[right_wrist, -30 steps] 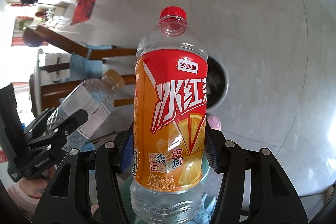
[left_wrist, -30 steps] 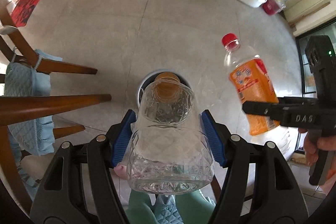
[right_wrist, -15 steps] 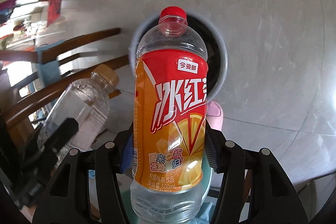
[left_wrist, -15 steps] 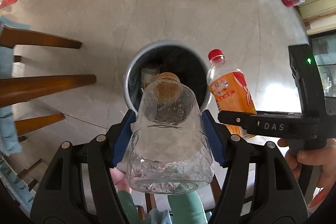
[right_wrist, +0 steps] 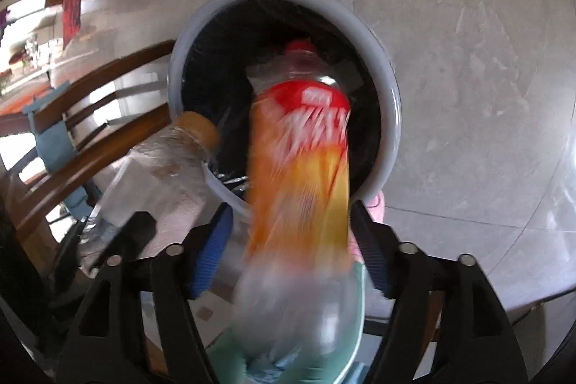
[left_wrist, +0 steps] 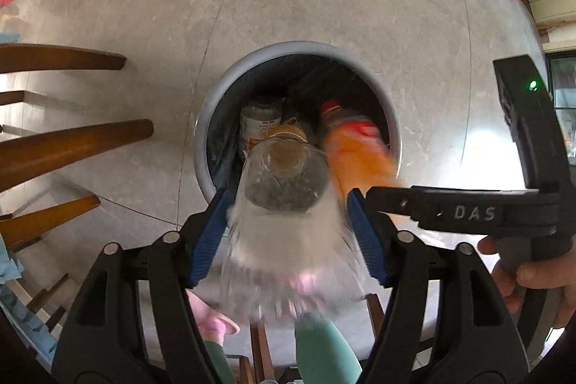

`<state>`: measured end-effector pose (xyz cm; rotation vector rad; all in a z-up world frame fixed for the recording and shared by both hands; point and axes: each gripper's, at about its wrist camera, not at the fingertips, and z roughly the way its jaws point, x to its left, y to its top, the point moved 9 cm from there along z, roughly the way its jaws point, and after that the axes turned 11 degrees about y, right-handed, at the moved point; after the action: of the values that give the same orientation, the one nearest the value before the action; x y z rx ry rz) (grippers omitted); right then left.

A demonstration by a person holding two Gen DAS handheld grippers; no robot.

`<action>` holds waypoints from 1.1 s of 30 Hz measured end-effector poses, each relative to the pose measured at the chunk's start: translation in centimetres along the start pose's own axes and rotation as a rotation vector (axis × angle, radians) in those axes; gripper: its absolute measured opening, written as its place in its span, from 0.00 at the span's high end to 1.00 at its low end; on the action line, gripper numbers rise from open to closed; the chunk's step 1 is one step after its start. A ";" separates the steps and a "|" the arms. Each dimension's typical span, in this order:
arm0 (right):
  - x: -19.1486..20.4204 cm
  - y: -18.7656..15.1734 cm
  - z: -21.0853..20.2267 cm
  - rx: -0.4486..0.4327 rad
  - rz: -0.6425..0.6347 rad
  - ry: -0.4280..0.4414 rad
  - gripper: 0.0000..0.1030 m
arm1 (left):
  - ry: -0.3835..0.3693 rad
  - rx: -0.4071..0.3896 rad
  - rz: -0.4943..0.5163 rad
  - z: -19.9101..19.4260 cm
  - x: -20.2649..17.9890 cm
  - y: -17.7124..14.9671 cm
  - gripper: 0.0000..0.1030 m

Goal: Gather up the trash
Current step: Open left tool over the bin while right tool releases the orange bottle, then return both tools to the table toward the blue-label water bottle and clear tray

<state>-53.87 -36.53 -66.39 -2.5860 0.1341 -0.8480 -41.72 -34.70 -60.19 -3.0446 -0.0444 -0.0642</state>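
Motion blur smears both bottles, so their labels and bases are hard to read. The left gripper [left_wrist: 288, 233] has just been opening; its blue ribbed pads stand clear of the clear ribbed bottle [left_wrist: 288, 225] between them. The right gripper [right_wrist: 291, 247] has likewise just widened off the orange-labelled bottle [right_wrist: 298, 168], red cap foremost. Beyond, the round grey bin [right_wrist: 390, 117], black-lined, gapes on bare stone tile.

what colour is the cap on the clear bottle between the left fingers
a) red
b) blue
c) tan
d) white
c: the clear bottle ends in a tan cap, pointing into the grey bin; the red cap belongs to the orange-labelled bottle.
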 end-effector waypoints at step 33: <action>34.5 -16.2 -28.0 -0.297 -0.701 0.111 0.24 | -0.028 -0.386 -0.262 -39.7 16.6 -7.1 0.17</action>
<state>-42.95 -39.13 -20.45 -2.8894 -0.7052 -1.2860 -26.98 -30.99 -19.27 -3.4021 -0.4883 -0.0539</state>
